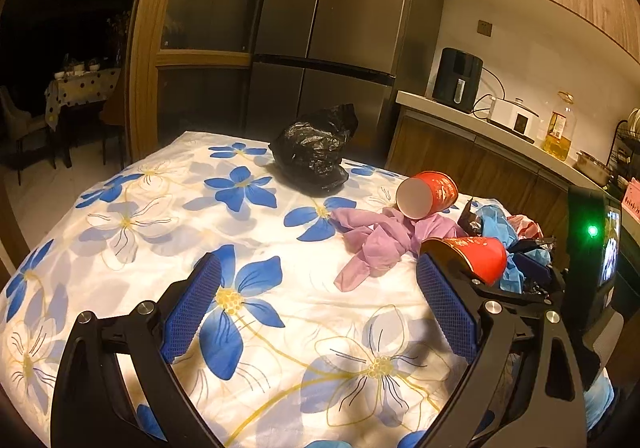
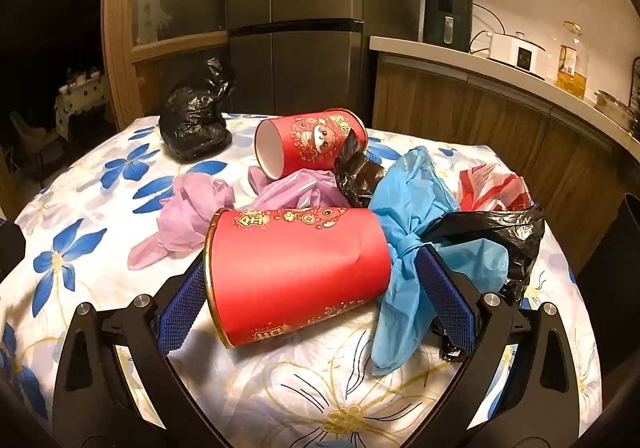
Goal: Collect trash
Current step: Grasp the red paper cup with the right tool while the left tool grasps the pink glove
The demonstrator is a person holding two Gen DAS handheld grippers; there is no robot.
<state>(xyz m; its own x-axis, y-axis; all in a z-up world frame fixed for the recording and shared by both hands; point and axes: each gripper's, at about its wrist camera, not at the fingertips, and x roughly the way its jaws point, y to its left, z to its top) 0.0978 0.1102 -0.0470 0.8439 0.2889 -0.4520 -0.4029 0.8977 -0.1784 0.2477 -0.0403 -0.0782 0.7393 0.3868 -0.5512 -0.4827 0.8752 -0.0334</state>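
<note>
A near red paper cup lies on its side on the flowered tablecloth, between the blue pads of my right gripper, which stands open around it. Behind the cup sit a second red cup, crumpled purple plastic, a knotted blue bag, black film and a red-white wrapper. A stuffed black trash bag stands at the table's far side. My left gripper hovers open over bare cloth, left of the purple plastic and the far cup.
A tall grey fridge stands behind the table. On the right runs a kitchen counter with a black air fryer and an oil bottle. The table edge drops off at the left.
</note>
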